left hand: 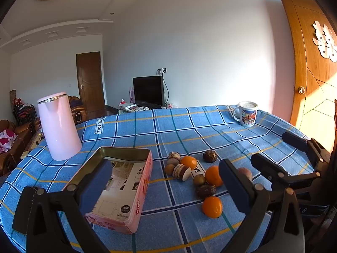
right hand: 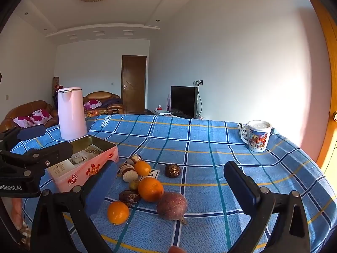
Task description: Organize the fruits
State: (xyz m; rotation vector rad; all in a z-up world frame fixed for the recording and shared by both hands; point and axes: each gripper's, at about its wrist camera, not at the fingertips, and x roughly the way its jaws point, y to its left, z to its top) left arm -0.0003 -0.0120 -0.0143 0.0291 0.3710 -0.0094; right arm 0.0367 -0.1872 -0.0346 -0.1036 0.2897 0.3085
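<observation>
A cluster of fruit lies on the blue checked tablecloth (left hand: 134, 130): three oranges (left hand: 212, 206) (right hand: 150, 189), two dark wrinkled fruits (left hand: 210, 156) (right hand: 172, 170), a reddish round fruit (right hand: 172, 205), two small brownish ones and two striped pieces (left hand: 182, 171). Left of them stands an open pink tin box (left hand: 118, 189) (right hand: 84, 160) with a paper sheet inside. My left gripper (left hand: 164, 187) (right hand: 42, 141) hangs open above the tin's right side and the fruit. Over the near fruits, my right gripper (right hand: 171, 187) (left hand: 280, 154) stands open. Neither holds anything.
A pink kettle (left hand: 59, 126) (right hand: 71, 113) stands at the back left behind the tin. A printed mug (left hand: 248, 113) (right hand: 258, 136) sits at the far right corner. Beyond the table are sofas, a dark screen and a wooden door (left hand: 311, 67) at the right.
</observation>
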